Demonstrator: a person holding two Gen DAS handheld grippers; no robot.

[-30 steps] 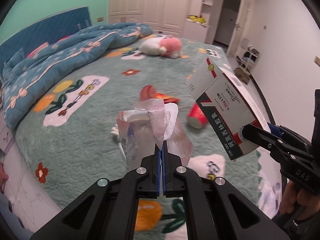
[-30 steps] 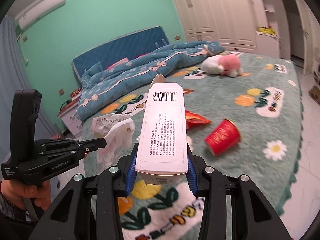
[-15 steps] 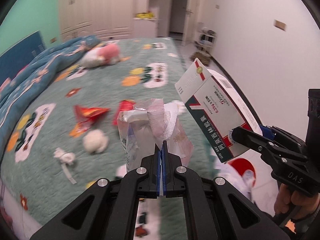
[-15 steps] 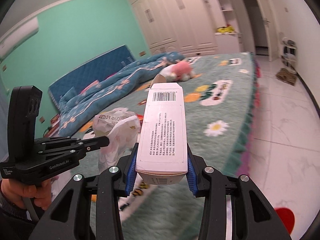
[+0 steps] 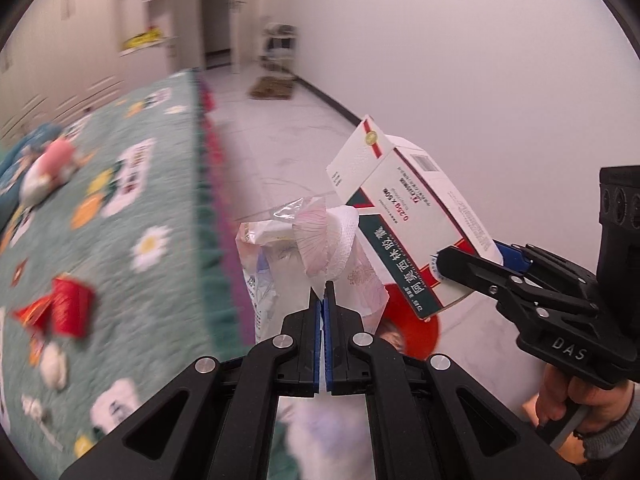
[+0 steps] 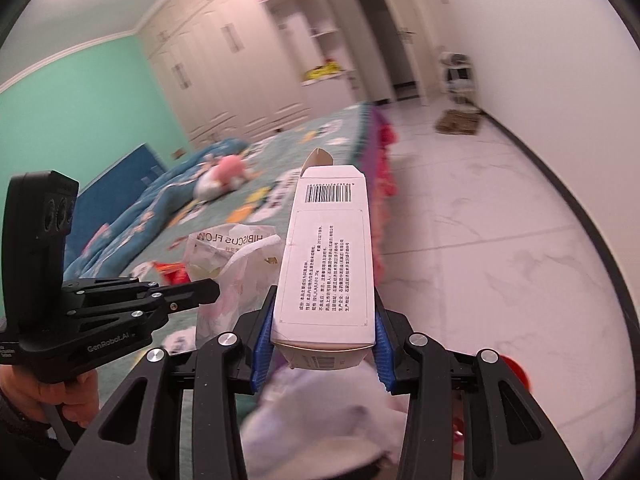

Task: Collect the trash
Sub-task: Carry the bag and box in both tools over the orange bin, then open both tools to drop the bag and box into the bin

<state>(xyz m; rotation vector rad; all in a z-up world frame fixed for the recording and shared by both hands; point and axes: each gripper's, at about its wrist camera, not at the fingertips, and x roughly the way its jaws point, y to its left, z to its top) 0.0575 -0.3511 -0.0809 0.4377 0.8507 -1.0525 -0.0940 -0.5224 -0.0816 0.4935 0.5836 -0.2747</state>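
Observation:
My left gripper [image 5: 324,300] is shut on a crumpled clear plastic wrapper with tissue [image 5: 312,252], held in the air past the bed's edge. My right gripper [image 6: 324,332] is shut on a white medicine box [image 6: 330,248] with a barcode; the box also shows in the left wrist view [image 5: 408,216], just right of the wrapper. The wrapper shows in the right wrist view [image 6: 232,264], held by the left gripper [image 6: 212,290]. A red paper cup [image 5: 72,312], a red snack packet [image 5: 32,312] and a white tissue ball [image 5: 52,364] lie on the green bedspread [image 5: 120,240].
A red round thing [image 5: 416,332] with white stuff beside it lies below both grippers on the white tiled floor [image 6: 480,220]. A pink plush toy [image 6: 224,172] lies on the bed. Wardrobes [image 6: 240,72], a doorway and a white wall [image 5: 480,60] stand around.
Both grippers have swung right, away from the bed and over the floor, each still holding its item. The red round thing on the floor now shows beneath them.

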